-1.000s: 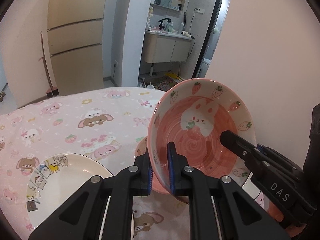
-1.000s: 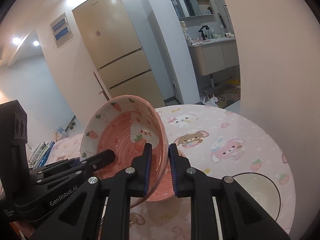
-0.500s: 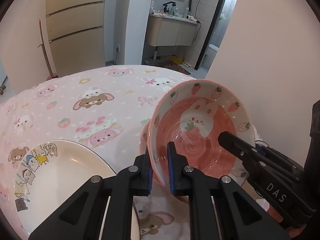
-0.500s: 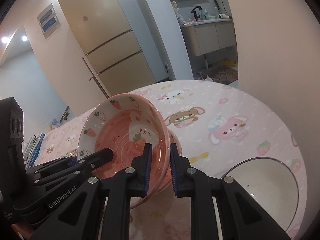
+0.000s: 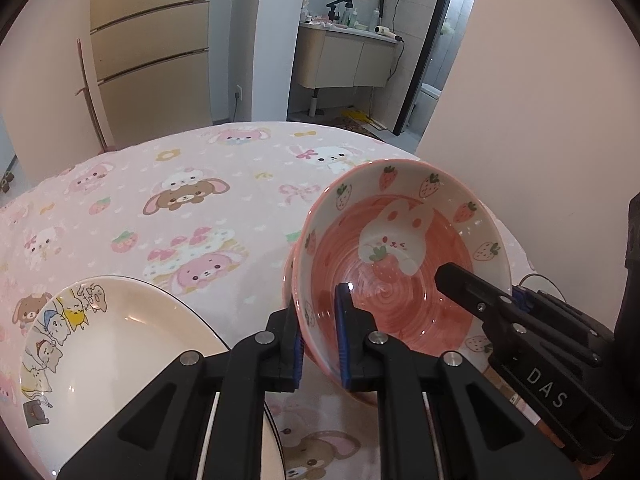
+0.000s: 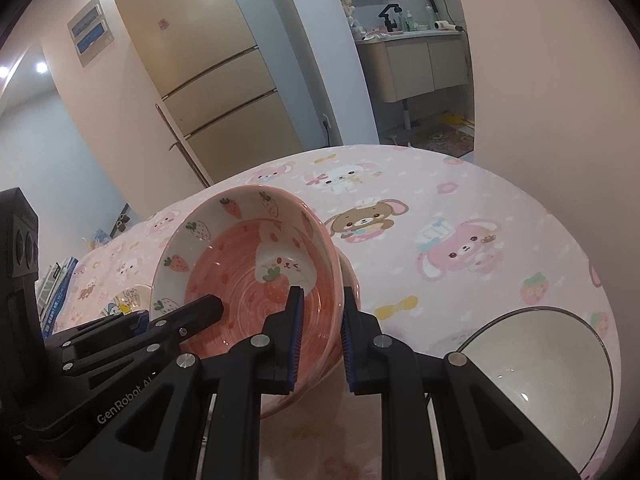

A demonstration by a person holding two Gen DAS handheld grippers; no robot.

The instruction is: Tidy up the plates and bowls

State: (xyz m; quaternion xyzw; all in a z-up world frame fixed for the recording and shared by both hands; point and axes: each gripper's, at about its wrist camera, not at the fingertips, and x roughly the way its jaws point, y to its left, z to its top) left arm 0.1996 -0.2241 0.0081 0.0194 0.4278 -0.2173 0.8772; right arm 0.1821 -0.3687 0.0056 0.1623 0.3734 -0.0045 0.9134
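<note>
Your left gripper (image 5: pixel 318 338) and right gripper (image 6: pixel 320 336) both clamp the strawberry bowl's (image 5: pixel 400 256) rim. You can read "DAS" (image 5: pixel 546 388) on one body, "GenRobot.AI" (image 6: pixel 124 402) on the other.

Cartoon-print pink tablecloth (image 5: pixel 224 208) — cream plate (image 5: pixel 120 344), white bowl (image 6: pixel 540 364)

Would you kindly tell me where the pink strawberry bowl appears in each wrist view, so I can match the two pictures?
Left wrist view: the pink strawberry bowl sits right of centre, tilted, its near rim between the left hand-held gripper.
Right wrist view: the bowl sits left of centre, its rim between the right hand-held gripper.
Shared landmark: the brown bear print on the tablecloth.
</note>
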